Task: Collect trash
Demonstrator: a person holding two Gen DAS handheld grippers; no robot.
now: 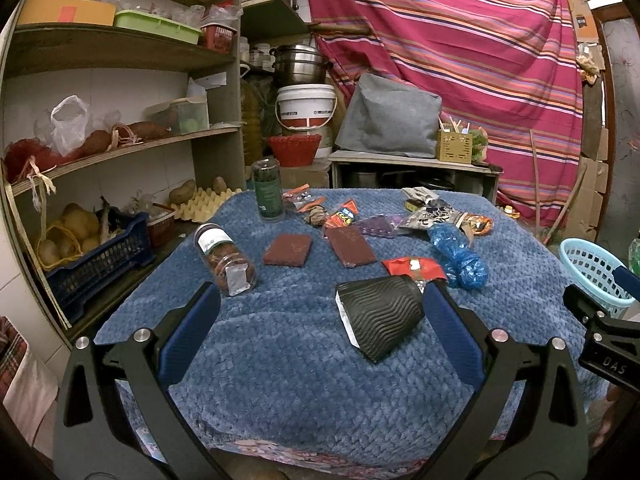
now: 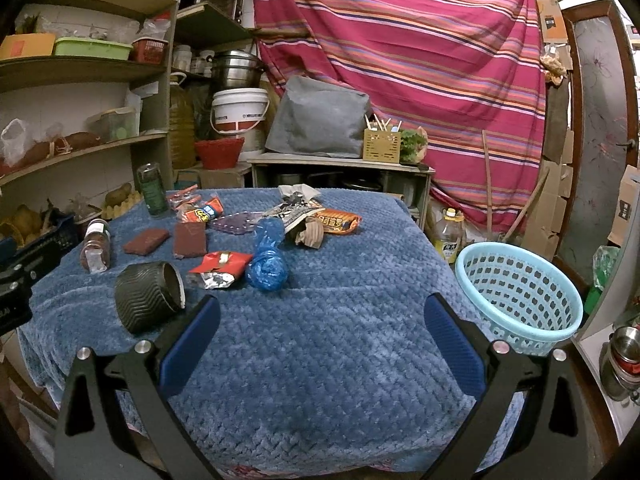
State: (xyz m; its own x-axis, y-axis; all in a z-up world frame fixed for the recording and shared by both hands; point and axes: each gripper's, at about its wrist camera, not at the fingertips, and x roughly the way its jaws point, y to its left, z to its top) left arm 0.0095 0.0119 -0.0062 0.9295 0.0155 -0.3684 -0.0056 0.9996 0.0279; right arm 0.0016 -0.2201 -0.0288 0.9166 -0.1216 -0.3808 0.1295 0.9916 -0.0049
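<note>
Your surface (image 2: 320, 360) wears a blue quilted cover. On it you have a black ribbed cup (image 2: 149, 297) on its side, a red wrapper (image 2: 224, 263), a crushed blue bottle (image 2: 267, 257), two maroon pads (image 2: 190, 240), two jars (image 2: 95, 245) and snack wrappers (image 2: 336, 221).

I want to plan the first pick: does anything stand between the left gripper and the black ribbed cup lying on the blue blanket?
Nothing visible does. The left gripper is open and the black ribbed cup lies on its side just ahead, near the right finger. Only bare blue blanket is between them. The red wrapper lies beyond the cup.
</note>
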